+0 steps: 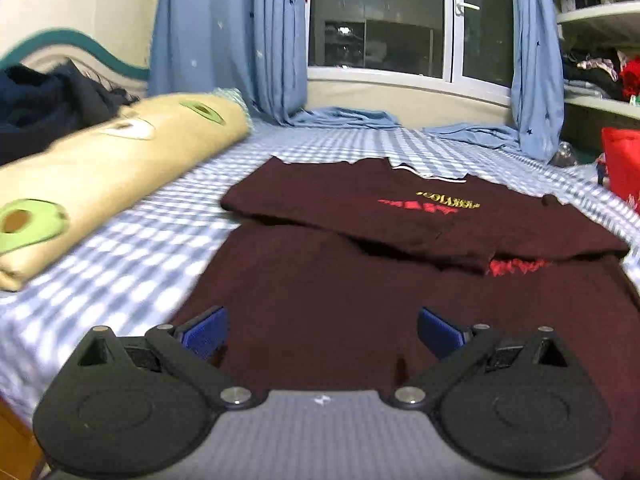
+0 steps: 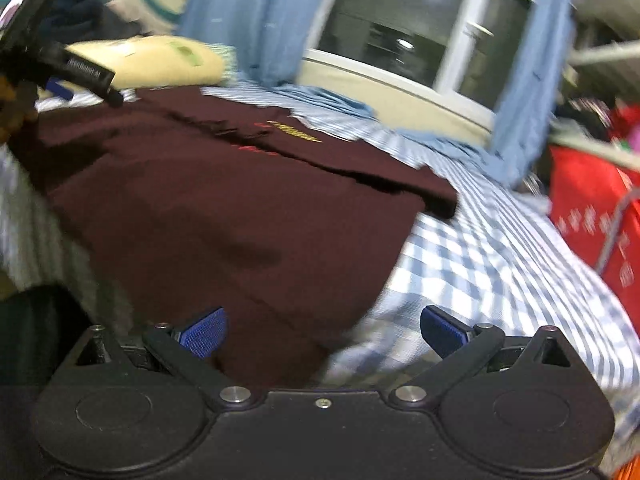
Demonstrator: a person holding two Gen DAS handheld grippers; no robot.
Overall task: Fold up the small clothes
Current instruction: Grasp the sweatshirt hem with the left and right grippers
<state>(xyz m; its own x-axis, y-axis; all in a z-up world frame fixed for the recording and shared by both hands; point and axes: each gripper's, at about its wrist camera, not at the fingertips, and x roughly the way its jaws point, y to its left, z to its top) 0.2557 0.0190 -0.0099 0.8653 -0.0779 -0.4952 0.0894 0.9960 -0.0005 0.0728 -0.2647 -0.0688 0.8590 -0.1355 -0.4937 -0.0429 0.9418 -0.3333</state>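
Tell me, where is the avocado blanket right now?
The folded cream blanket with green avocado prints lies on the blue checked bedsheet, at the left of the left wrist view, beside the dark maroon T-shirt.

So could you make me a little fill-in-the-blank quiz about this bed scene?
1. The dark maroon T-shirt lies on a blue-and-white ____ bedsheet.
2. The rolled beige blanket is printed with green ____.
3. The left gripper has its jaws ____, nothing between them.
4. The curtains beside the window are ____.

Answers: checked; avocados; open; blue
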